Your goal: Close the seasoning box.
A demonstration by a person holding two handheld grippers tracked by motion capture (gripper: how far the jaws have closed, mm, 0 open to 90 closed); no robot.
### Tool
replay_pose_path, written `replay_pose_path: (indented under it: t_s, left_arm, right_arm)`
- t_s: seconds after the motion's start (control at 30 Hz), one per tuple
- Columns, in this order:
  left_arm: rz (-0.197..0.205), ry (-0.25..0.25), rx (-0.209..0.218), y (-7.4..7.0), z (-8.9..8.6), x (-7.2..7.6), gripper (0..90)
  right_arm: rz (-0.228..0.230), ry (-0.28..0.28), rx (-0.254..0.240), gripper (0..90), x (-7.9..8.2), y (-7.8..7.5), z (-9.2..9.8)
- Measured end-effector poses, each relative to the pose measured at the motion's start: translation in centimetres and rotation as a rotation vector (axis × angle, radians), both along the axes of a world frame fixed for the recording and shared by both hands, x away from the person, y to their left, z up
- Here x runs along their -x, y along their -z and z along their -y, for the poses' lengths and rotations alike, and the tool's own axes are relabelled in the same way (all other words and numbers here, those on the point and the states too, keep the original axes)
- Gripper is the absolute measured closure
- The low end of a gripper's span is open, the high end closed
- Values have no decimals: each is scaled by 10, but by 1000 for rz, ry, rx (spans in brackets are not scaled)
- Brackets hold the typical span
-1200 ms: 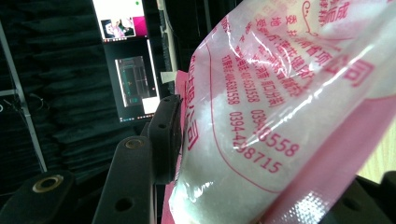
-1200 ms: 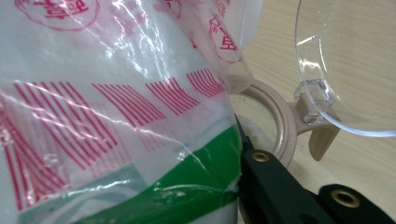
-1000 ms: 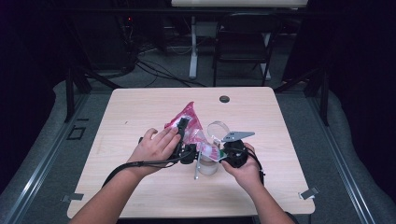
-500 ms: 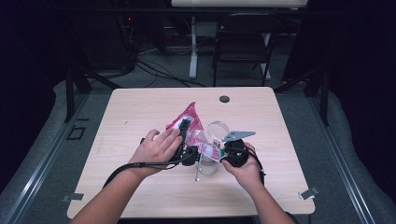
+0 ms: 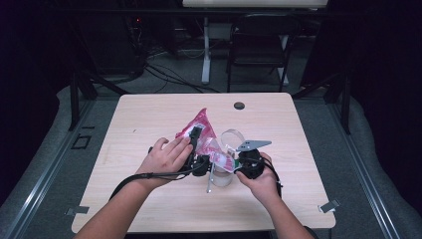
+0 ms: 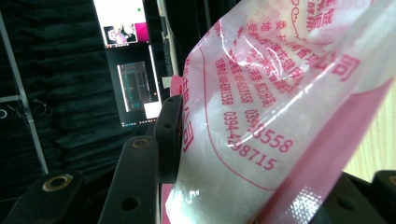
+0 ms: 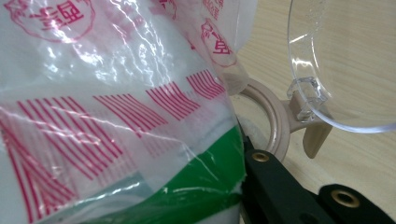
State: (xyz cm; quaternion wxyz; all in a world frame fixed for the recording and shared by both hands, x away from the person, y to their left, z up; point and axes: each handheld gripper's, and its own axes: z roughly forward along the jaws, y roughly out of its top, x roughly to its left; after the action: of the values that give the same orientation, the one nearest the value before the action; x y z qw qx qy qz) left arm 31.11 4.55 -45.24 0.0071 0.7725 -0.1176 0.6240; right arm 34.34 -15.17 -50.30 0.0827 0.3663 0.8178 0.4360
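Note:
A pink and white plastic bag (image 5: 200,128) of white grains is lifted and tilted over a clear jar (image 5: 221,177) at the middle of the table. My left gripper (image 5: 195,145) is shut on the bag, and in the left gripper view its left finger (image 6: 167,140) presses the bag's (image 6: 261,116) side. My right gripper (image 5: 237,167) is shut on the jar from the right. In the right gripper view the bag (image 7: 116,116) hangs over the jar's beige rim (image 7: 275,122), beside the opened clear lid (image 7: 345,60). One black finger (image 7: 275,184) sits under the rim; the other is hidden.
The wooden table (image 5: 149,119) has a black round cap (image 5: 239,105) near its far edge. Metal clips (image 5: 328,205) sit at the front corners. A dark chair (image 5: 259,50) and cables stand behind the table.

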Motion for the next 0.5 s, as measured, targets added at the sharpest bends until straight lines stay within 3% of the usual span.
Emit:
replay_pose_path:
  t_s: [0.33,0.5]
  left_arm:
    - [-20,-16,15,3,-3,-4,627]
    - [-30,-20,-4,2,-3,-5,624]
  right_arm:
    - [-2,-3,10,900,1,0,0]
    - [0,0,11,900,1,0,0]
